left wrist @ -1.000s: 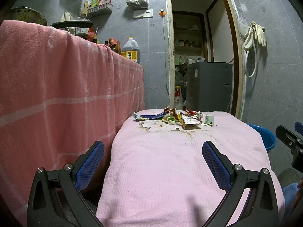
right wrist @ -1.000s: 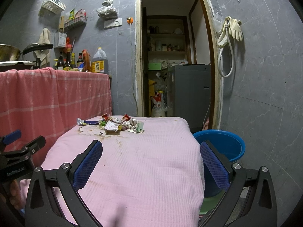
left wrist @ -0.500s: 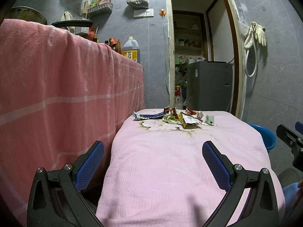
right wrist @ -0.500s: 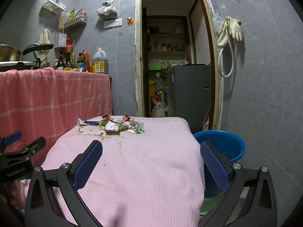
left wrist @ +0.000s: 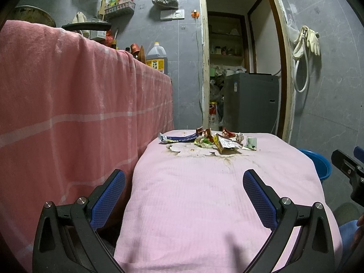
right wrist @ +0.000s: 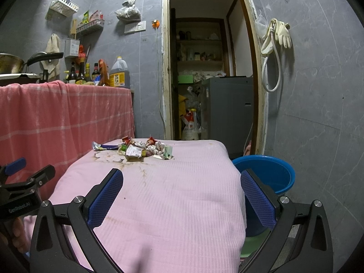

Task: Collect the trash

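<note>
Pink cloth (right wrist: 173, 195), blue bucket (right wrist: 270, 175) beside.

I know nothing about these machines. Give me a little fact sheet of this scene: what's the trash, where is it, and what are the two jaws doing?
trash: pile of crumpled wrappers
place: far end of the pink-covered table, on a stained patch
bin candidate: blue bucket on the floor, right of the table
left gripper: jaws open, empty, short of the pile
right gripper: jaws open, empty, short of the pile
progress: nothing picked up yet
</note>
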The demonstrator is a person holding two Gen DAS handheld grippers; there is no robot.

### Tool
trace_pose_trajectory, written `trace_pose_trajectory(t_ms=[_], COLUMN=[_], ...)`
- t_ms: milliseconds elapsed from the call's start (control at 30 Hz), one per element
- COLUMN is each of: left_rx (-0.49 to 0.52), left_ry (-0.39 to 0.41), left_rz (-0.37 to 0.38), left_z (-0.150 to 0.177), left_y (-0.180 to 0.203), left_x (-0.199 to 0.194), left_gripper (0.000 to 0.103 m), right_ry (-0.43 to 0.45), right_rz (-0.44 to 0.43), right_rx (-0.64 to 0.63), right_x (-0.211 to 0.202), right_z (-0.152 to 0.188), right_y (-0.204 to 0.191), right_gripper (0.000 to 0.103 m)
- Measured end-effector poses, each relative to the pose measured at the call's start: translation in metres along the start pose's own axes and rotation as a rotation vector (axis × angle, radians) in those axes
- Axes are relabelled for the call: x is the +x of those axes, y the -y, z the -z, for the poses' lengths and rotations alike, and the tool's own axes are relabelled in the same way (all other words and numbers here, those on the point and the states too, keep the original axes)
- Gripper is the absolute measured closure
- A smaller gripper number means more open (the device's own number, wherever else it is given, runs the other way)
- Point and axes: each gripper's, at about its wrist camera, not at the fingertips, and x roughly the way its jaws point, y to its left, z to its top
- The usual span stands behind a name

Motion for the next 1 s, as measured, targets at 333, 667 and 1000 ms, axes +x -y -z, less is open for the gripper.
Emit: trace_pose_trajectory(t_ms=[333, 667, 1000], left_rx=[0.031, 0.03, 0.034], left_ry=[0.075, -0.025, -0.173], left_rz=[0.019, 0.112, 0.177], left_z=[-0.03, -0.069, -0.086], left_y=[0.006, 0.021, 0.028], left_x=[0.019, 0.094, 0.177], left_gripper=[0.002, 0.002, 0.002], right_ry=[0.08, 0.114, -0.055], right_rz=[-0.047, -0.095, -0.17], right_rx=[-0.037, -0.086, -0.092], right_x=[0.025, 0.09, 0.176], right_z=[-0.027, -0.059, -0.067], right_y=[0.005, 0.028, 0.05], right_gripper=[0.0, 0.0, 0.0])
